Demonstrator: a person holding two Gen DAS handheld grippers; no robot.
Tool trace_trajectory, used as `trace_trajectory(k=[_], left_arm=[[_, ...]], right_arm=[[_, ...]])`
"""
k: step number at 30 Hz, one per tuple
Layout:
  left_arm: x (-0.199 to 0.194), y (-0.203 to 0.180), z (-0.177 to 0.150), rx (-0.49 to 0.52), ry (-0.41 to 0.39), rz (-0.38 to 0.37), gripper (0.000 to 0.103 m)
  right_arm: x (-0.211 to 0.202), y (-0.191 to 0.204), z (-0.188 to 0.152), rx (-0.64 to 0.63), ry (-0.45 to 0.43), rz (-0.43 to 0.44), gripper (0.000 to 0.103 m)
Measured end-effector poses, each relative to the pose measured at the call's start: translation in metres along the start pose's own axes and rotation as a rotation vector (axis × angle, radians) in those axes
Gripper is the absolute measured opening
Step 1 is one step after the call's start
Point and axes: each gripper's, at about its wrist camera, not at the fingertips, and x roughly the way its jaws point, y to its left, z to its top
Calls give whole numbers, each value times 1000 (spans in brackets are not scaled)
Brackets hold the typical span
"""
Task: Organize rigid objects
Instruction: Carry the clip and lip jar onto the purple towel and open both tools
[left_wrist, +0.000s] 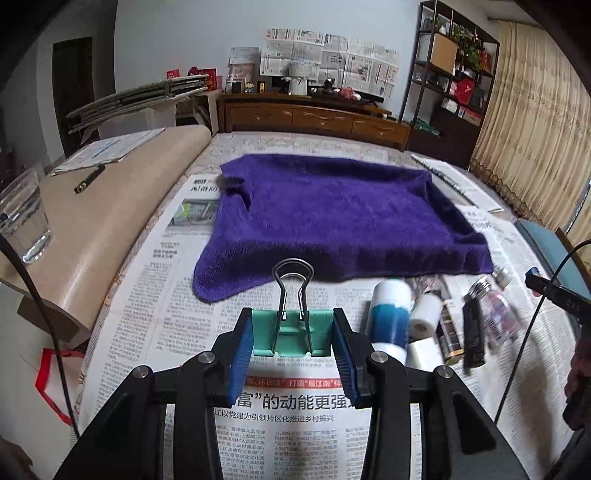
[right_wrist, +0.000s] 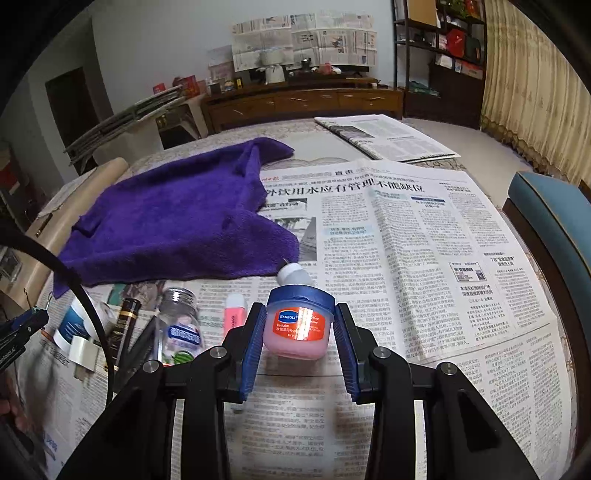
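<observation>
The left hand-held gripper (left_wrist: 293, 341) is grasping the green binder clip (left_wrist: 291, 332) and the right hand-held gripper (right_wrist: 300, 332) the lip balm jar (right_wrist: 299, 321), both probably needing placing on the purple towel (left_wrist: 332, 214) at 12 o'clock.

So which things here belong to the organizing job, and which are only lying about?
Job: green binder clip in left hand-held gripper; lip balm jar in right hand-held gripper; blue-white bottle; clear jar; purple towel.

Lying about: drinking glass; pen; newspapers.
</observation>
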Motion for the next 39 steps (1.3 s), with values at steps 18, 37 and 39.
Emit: trace_trajectory(k=[18, 37, 39], left_arm=[[41, -10, 118, 38, -19, -104, 39], [195, -31, 148, 56, 183, -75, 39], [198, -30, 146, 62, 196, -61, 39]], right_arm=[[22, 84, 111, -107, -53, 161, 38], [180, 124, 147, -202, 216, 143, 38], [181, 124, 144, -214, 215, 136, 38]])
